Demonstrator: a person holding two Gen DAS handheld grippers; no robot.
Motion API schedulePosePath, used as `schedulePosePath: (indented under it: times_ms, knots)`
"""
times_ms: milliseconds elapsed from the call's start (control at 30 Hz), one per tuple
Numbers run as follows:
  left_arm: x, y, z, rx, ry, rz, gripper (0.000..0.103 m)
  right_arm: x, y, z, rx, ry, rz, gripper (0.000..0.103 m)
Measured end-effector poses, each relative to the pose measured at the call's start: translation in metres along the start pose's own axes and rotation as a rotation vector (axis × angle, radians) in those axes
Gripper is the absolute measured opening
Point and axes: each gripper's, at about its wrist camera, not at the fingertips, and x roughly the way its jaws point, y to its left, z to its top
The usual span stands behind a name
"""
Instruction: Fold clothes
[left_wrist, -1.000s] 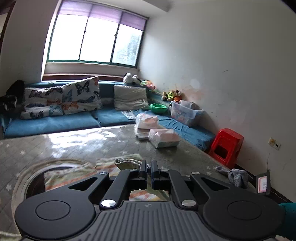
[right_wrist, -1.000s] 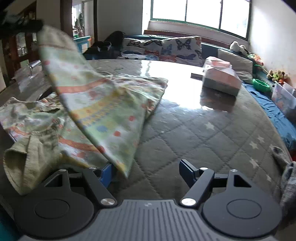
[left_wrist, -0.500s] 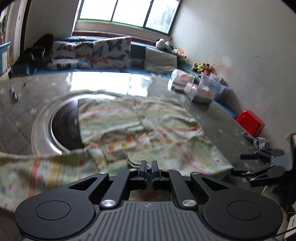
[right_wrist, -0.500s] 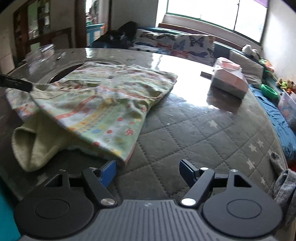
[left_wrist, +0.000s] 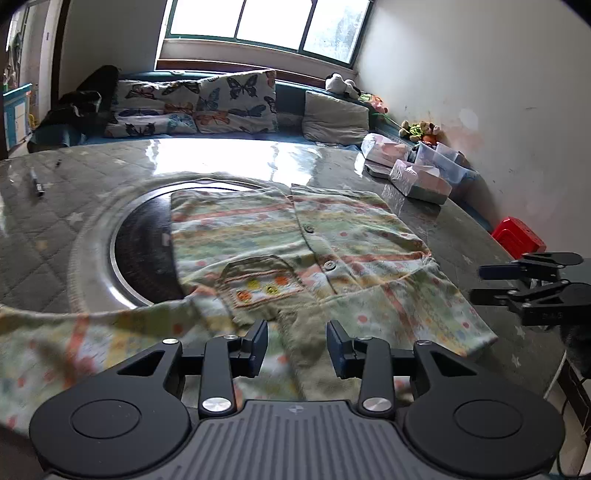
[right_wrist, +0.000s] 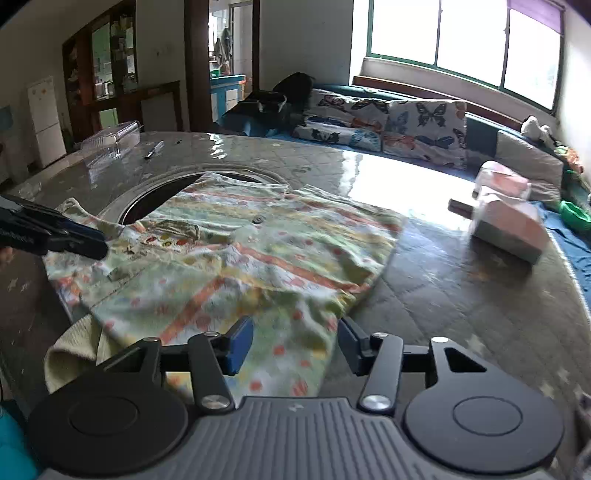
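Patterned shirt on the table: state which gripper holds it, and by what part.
Neither holds it. The left gripper has just been opening and the right gripper closing; both stand open over the striped green button-up shirt, cloth between their fingers unpinched.

The shirt (left_wrist: 303, 236) at the centre of the frame is pale green with orange-pink and yellow stripes, scattered red and orange dots, and an olive ribbed cuff (right_wrist: 72, 347) at lower left in the right wrist view. The table (left_wrist: 55, 236) wears a grey-green quilted cover with pale stars. Along the top, the cushions (left_wrist: 236, 99) are white with dark butterflies, on a blue sofa (right_wrist: 480, 136). At right sits a red stool (left_wrist: 517, 236). Both tools are black with blue pads (right_wrist: 240, 345).
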Motion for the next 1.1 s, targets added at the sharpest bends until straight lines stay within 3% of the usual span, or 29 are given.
schedulePosePath:
  times_ms: [233,400,667,900,1100]
  knots:
    - [0.038,0.003,0.004,0.001,0.058,0.007,0.034,0.027,-0.005,0.003,0.038,0.013,0.010,0.036]
    - [0.042,0.005,0.001,0.003,0.050,0.015,0.006,0.036,-0.008,0.004,0.050,0.016,0.006,0.035]
    - [0.024,-0.001,0.015,0.021,-0.044,0.039,0.004,0.052,-0.009,0.001,0.055,0.026,-0.040,0.033]
    - [0.034,0.008,0.009,0.010,0.025,0.094,0.007,0.048,-0.010,0.003,0.059,0.020,-0.046,0.033]
    - [0.021,0.006,0.007,-0.021,-0.018,0.062,0.010,0.049,-0.004,0.005,0.068,0.008,-0.023,0.033]
